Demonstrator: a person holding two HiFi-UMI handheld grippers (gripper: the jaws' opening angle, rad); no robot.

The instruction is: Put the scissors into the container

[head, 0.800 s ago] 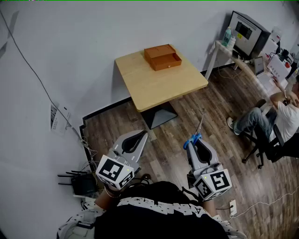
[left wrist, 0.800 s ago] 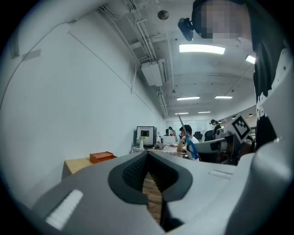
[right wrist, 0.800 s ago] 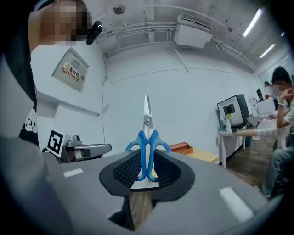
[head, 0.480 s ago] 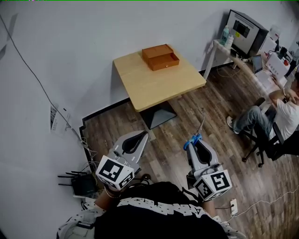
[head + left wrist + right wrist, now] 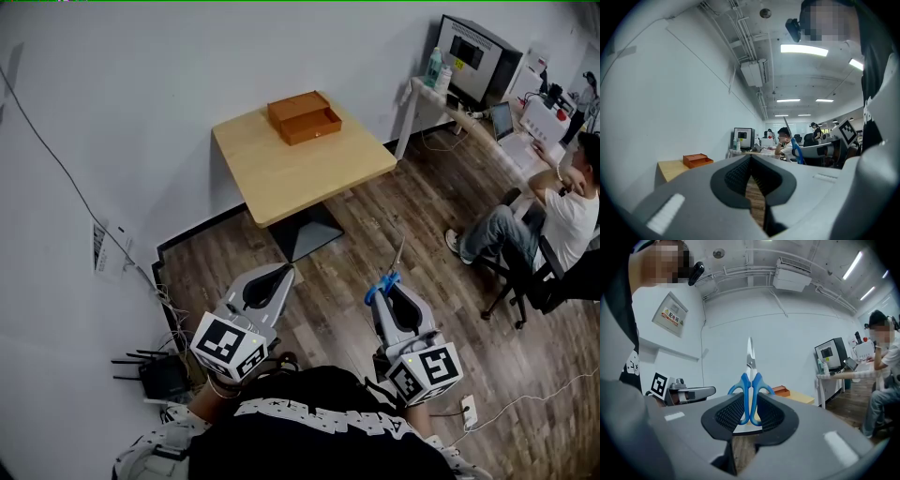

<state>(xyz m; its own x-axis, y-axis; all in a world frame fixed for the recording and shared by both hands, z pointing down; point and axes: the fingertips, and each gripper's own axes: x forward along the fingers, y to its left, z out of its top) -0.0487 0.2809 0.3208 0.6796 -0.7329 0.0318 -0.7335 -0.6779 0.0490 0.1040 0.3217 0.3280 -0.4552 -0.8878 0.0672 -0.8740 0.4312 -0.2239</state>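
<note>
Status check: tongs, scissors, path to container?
Left tongs shut, empty. Right tongs shut on scissors, blades forward. Container on table ahead, not within reach. Path looks open.

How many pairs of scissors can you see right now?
1. The scissors are clamped by their blue handles in the right gripper, blades pointing forward. More could be hidden inside the orange container.

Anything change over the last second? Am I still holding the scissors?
Nothing taken or let go. The head camera swung slightly, so the table and orange container slid left in its picture. The right gripper still clamps the blue-handled scissors, blades pointing forward; the left gripper stays shut and empty.
</note>
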